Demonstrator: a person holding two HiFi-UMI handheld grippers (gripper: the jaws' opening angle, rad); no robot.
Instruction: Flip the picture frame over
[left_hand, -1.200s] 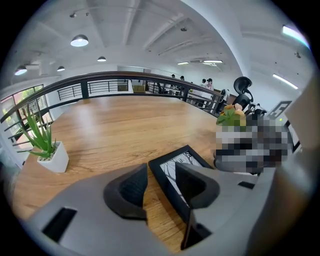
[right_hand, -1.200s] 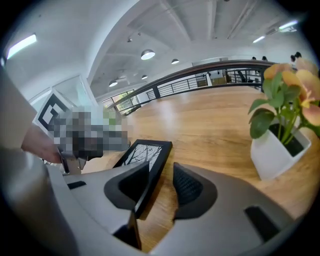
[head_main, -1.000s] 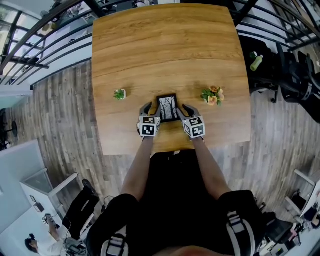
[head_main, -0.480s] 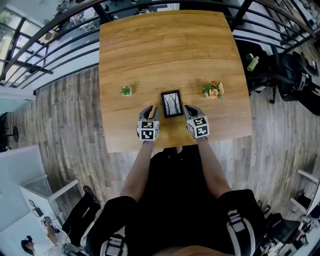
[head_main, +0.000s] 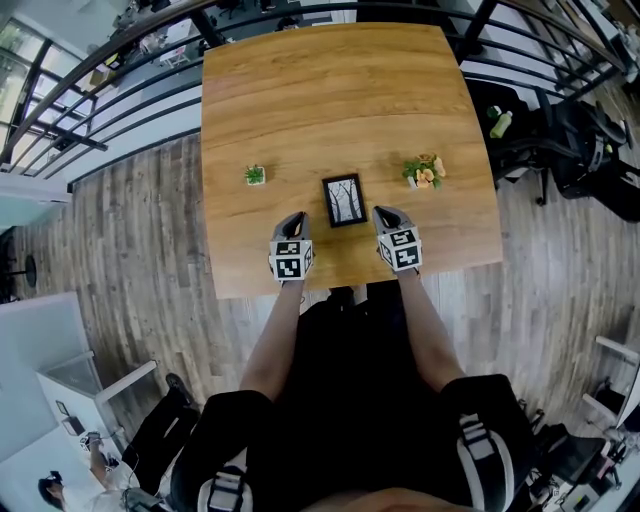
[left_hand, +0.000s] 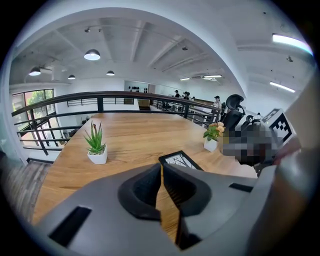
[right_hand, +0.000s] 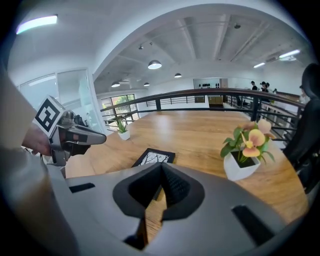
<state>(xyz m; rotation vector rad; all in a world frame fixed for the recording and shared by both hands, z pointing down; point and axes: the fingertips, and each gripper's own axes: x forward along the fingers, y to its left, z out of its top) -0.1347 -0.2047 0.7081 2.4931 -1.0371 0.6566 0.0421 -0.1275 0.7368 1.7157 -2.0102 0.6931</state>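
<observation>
The frame (head_main: 344, 200) lies flat on the wooden surface (head_main: 330, 90). Its picture of bare branches faces up. Nothing holds it. It sits between the two hand-held grippers and a little farther out than their tips. It is near both but touches neither.

The left hand-held gripper (head_main: 293, 220) is just to the left of the frame's near end. Its jaws have just been closing. Now they are clenched together with nothing between them, and only a thin line of wood shows through. In the left gripper view the frame lies ahead of the jaws and a bit to the right.

The right hand-held gripper (head_main: 386, 214) is just to the right of the frame's near end. Its jaws are clenched together too, and they are empty. In the right gripper view the frame lies ahead of the jaws and a bit to the left.

Both point forward and down toward the surface.

A small green plant (head_main: 255, 175) stands off to the left of the frame. A white pot of flowers (head_main: 424, 171) stands off to the right. Both are apart from the frame.
</observation>
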